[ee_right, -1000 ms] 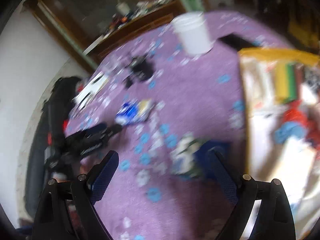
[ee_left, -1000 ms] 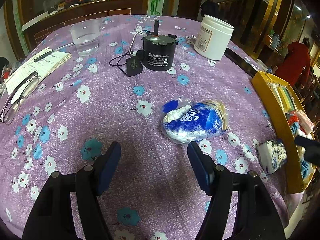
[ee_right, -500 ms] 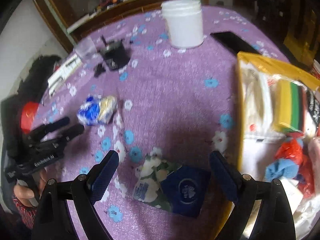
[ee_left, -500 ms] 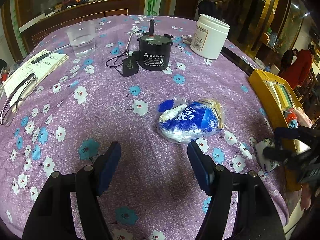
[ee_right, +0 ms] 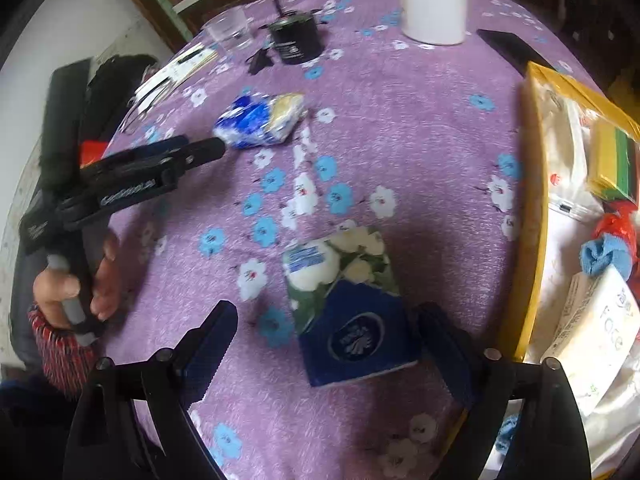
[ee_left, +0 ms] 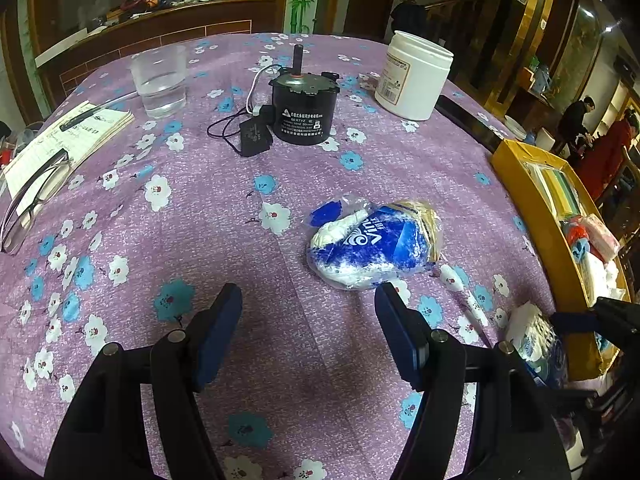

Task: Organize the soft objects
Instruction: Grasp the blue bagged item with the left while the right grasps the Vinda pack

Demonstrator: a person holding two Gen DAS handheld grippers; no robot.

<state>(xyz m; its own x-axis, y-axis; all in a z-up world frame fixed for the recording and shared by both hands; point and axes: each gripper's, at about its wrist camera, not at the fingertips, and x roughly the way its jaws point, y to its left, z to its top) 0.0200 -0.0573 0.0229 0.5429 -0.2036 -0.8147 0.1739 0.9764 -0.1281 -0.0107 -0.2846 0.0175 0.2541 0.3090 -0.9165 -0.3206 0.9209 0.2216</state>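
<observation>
Box [ee_right: 534, 216] already had a few soft things in, but two tissue packs were left on the table: right gripper [ee_right: 326, 344] spread around the flowery pack [ee_right: 344, 300], left gripper [ee_left: 308, 336] spread, blue pack [ee_left: 372, 244] untouched.

Black two-finger left tongs [ee_left: 308, 328] spread wide, empty; black two-finger right tongs [ee_right: 326, 348] likewise agape, low over counter.

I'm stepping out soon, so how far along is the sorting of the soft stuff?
Done: sponges and cloths already lie in the yellow box. In hand: nothing; the right gripper is open around the floral tissue pack, not closed. Left: that pack, plus the blue tissue bag ahead of the open left gripper.
</observation>
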